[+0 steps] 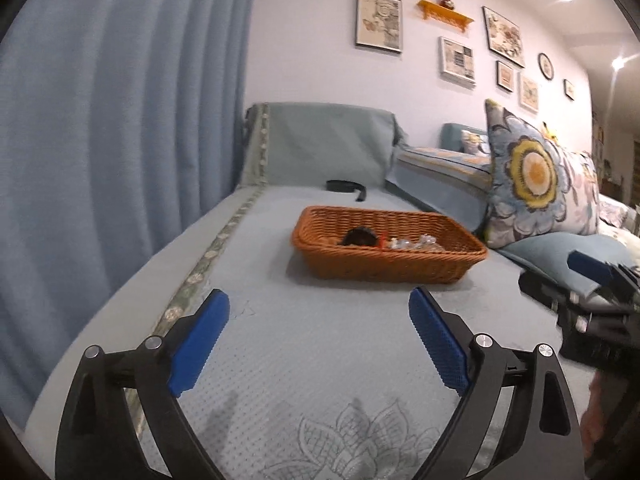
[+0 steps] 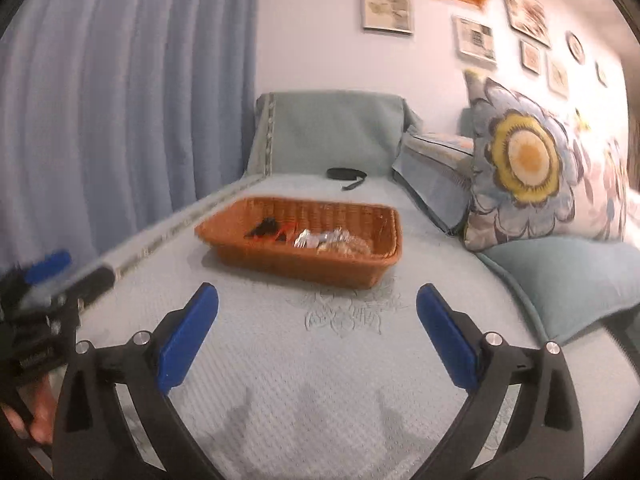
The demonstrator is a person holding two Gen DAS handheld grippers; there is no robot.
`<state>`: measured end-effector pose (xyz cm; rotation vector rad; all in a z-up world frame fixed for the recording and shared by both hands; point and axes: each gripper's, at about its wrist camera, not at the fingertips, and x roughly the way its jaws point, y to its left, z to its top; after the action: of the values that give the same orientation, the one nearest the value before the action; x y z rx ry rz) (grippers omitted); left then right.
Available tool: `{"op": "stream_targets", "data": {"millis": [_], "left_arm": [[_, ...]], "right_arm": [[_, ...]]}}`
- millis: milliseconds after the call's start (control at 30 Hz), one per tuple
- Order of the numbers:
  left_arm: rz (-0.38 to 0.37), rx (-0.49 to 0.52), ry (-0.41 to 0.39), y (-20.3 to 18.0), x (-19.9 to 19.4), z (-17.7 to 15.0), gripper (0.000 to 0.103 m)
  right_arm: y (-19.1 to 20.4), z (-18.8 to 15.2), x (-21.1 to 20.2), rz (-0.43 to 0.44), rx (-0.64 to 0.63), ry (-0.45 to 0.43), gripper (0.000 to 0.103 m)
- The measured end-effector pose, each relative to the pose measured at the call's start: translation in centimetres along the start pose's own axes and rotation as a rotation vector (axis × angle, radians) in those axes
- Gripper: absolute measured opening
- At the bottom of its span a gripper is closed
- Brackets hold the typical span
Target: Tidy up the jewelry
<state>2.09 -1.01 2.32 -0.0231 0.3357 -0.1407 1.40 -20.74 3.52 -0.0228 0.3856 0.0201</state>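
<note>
An orange wicker basket (image 1: 460,242) sits on the light blue sofa seat; it also shows in the right wrist view (image 2: 384,220). Inside lie a dark item (image 1: 360,237), a red piece (image 1: 383,240) and clear shiny jewelry pieces (image 1: 416,243); they show in the right wrist view as a dark item (image 2: 266,227) and shiny pieces (image 2: 328,240). My left gripper (image 1: 319,300) is open and empty, short of the basket. My right gripper (image 2: 318,296) is open and empty, short of the basket; it shows at the right edge of the left wrist view (image 1: 588,268).
A black strap (image 1: 346,186) lies behind the basket near the backrest. A flowered cushion (image 1: 536,176) and a plain blue cushion (image 2: 568,280) stand to the right. A blue curtain (image 1: 120,120) hangs on the left. Framed pictures hang on the wall.
</note>
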Motion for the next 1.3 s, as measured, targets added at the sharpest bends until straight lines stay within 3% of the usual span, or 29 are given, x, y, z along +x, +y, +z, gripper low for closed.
{"op": "stream_targets", "data": {"millis": [133, 200, 467, 1300], "left_arm": [[0.050, -0.045, -0.013, 0.9, 0.5, -0.9, 0.089], [0.059, -0.047, 0.005, 1.0, 1.0, -1.1, 0.089], [0.124, 0.012, -0.012, -0.2, 0.7, -1.3, 0.095], [0.136, 0.056, -0.008, -1.2, 0.9, -1.2, 0.095]], "right_arm": [[0.3, -2.0, 0.8, -0.057, -0.031, -0.010, 0.095], [0.4, -2.0, 1.1, -0.046, -0.027, 0.003, 0.095], [0.5, -2.1, 0.5, -0.069, -0.010, -0.055, 0.095], [-0.4, -2.4, 0.9, -0.044, 0.041, -0.033, 0.095]]}}
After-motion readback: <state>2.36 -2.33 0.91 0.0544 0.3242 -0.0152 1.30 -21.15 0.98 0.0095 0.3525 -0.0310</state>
